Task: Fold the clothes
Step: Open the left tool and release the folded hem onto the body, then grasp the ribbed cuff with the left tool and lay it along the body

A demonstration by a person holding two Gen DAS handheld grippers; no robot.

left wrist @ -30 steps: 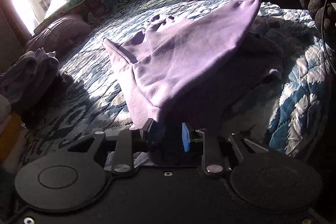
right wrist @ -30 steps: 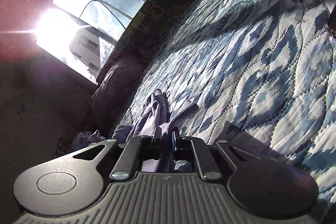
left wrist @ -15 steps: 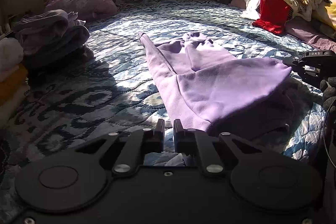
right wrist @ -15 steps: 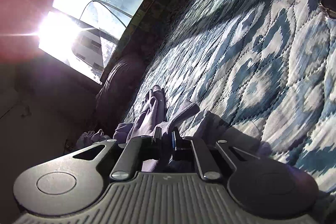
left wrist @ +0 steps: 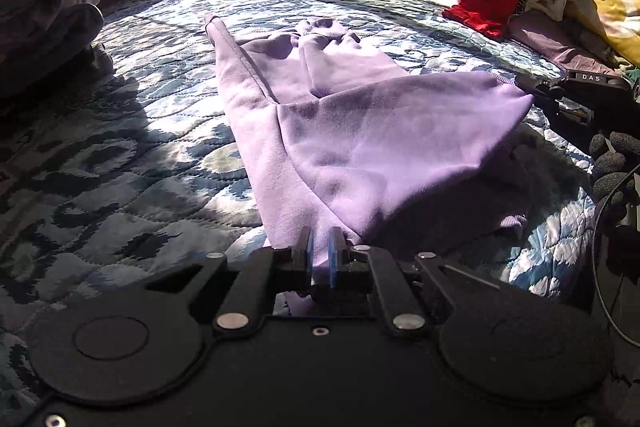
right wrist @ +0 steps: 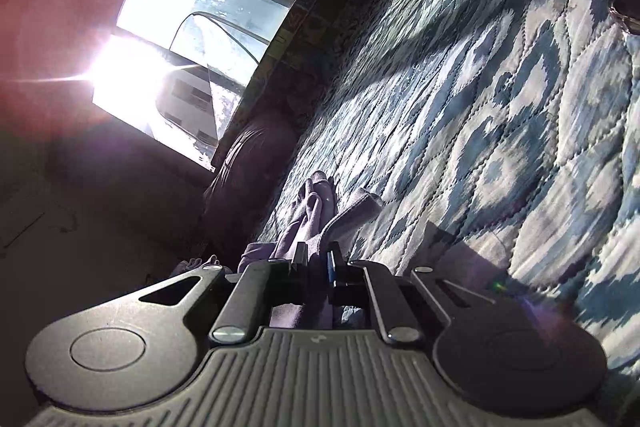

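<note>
The left hand-held gripper [left wrist: 320,247] is pinching one corner of the purple garment [left wrist: 360,131] while the right hand-held gripper [right wrist: 318,259] is pinching another, stretching its hem above the bed [left wrist: 120,155], likely for folding.

hard sunlight pours through the window [right wrist: 192,67], flaring white with a red haze in the right wrist view. sunlit patches and deep shadows cross the bed [left wrist: 168,131]. fisheye bending warps the edges.

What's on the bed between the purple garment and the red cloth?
Only bare quilt between the purple garment and red cloth, seen in the left wrist view.
</note>
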